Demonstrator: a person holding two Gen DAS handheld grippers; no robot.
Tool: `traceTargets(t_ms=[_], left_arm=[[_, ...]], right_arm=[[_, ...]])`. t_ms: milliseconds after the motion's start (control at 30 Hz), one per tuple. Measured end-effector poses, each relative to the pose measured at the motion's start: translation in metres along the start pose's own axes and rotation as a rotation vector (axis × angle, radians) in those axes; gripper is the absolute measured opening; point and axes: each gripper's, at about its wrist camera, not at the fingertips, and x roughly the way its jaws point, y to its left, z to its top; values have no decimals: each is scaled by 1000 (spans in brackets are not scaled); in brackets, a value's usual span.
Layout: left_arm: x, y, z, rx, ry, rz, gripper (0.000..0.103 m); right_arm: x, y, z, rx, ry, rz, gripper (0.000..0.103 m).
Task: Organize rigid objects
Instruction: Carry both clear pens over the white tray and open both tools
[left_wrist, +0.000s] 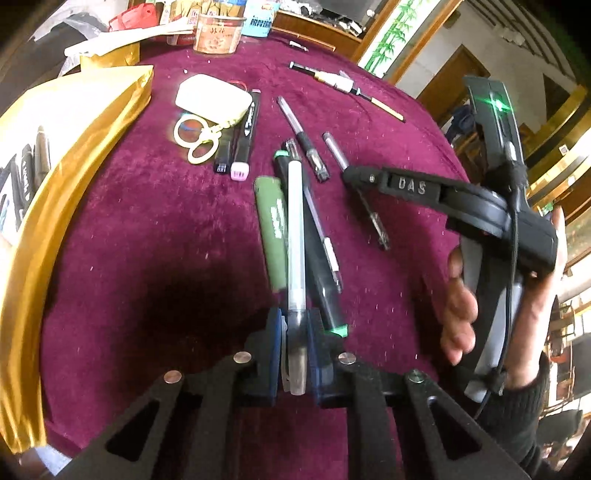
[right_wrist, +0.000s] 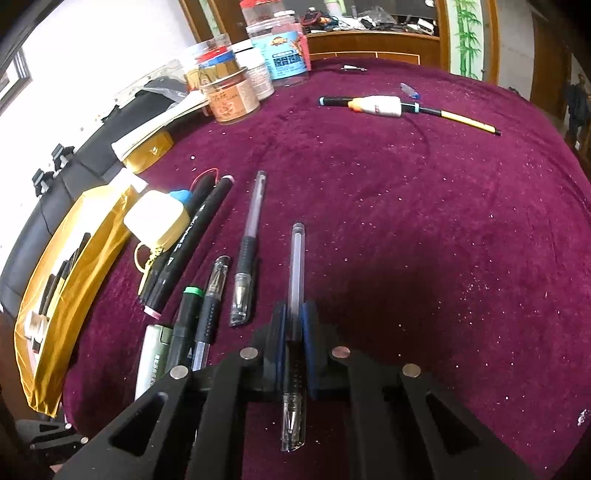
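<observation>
— Since the white pen (left_wrist: 295, 236) is caught only near its cap end between the pads of my left claw (left_wrist: 295, 343), most of its barrel sticks out ahead, over the dark green-tipped marker (left_wrist: 314, 236) and just beside the olive-green tube (left_wrist: 272, 232). That is my first worry.

— What would go wrong?

— If I lift at a slant, the long free end could swing and knock those neighbours across the worktop (left_wrist: 147, 240), or the pen could pivot and slip out of the pads.

— And your other side?

— My right claw (right_wrist: 293, 343) is clenched on a clear gel pen (right_wrist: 294, 325), gripped around the middle, its tip pointing back toward me. That hold looks steadier, though the barrel is smooth, so a quick turn might let it slide.

— Anything farther out?

— The gold tray (left_wrist: 74, 147) on the left already holds some pens and seems the likely place for these. Both claws heading there together could cross, and the yellow scissors (left_wrist: 197, 138) and pale case (left_wrist: 212, 96) lie near its edge, easy to clip on the way. I judge one pen at a time is safer.
</observation>
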Motion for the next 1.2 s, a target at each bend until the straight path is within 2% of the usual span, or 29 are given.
traceTargets(t_ms=[167,333,533,667,767,900,1033,1200], left_arm=[[-14,5,-4,-2,-48,38,12],[-56,25,-11,-61,-125,-14,12],[-132,76,-20,-183,-263,-46,12],[-164,117,-20,-275,-353,-2,12],[-169,150,-22,-346,-376,27,12],[-164,177,-24,-393,-370,54,12],[-152,189,-25,-362,-322,54,12],[-143,193,-25,-334,-274,55,12]], right_arm=[[-15,-1,1,12,-80,93,8],[-30,10,0,-24,-148,153,8],[-41,29,-2,-96,-195,224,8],[-46,45,-9,-141,-215,256,8],[-51,60,-12,-162,-212,279,8],[-66,98,-14,-208,-199,362,8],[-66,144,-5,-256,-170,437,9],[-46,198,10,-298,-143,479,9]])
